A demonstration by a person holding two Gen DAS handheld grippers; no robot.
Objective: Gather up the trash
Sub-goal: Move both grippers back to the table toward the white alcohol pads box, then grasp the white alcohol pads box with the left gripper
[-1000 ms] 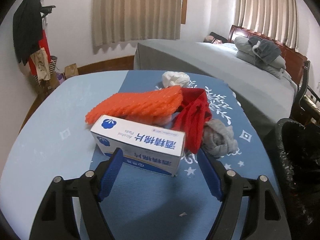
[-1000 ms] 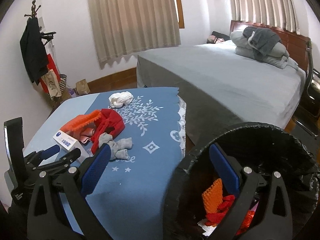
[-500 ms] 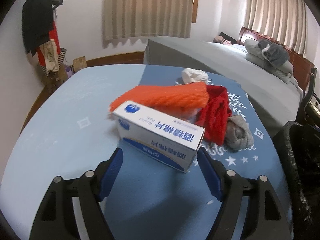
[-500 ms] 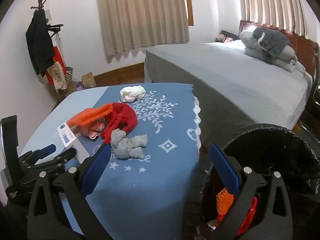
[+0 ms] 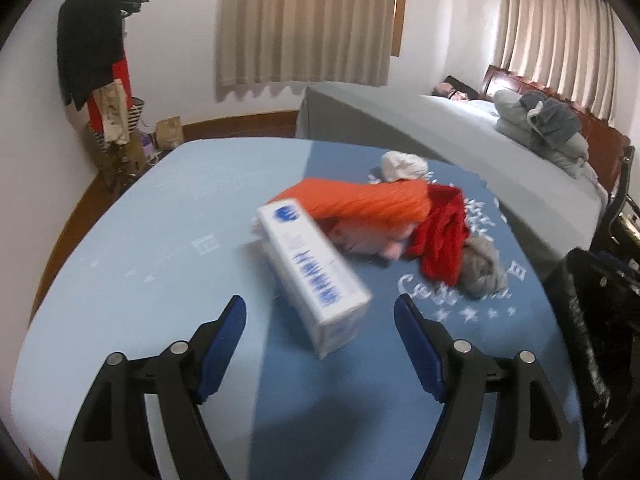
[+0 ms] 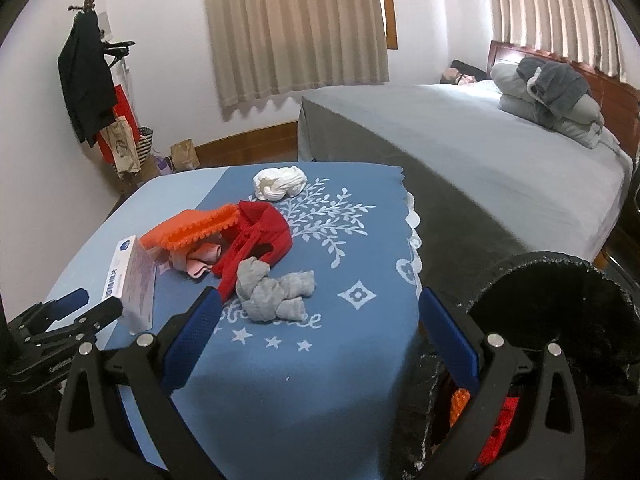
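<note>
My left tool (image 5: 320,328) gapes open, the white rectangular cardboard box with blue print (image 5: 316,276) on the blue-clothed tabletop (image 5: 152,248) just ahead. My right tool (image 6: 320,332) open too, empty, beside the black-lined trash bin (image 6: 560,300).

You've got one white box (image 5: 312,276) with blue print, one orange foam net (image 5: 368,202), one red cloth (image 5: 444,236), one pink cloth (image 6: 200,260), one grey sock bundle (image 6: 272,292) and one white sock ball (image 6: 280,182): six loose items on one table (image 6: 320,360). One black-lined trash bin (image 6: 560,296), with at least one orange and one red piece inside; exact count there you can't tell. Two grippers: left gripper (image 5: 320,344), right gripper (image 6: 320,336), two blue pads each. One bed (image 6: 480,152), two curtains, one coat rack (image 6: 86,4).
</note>
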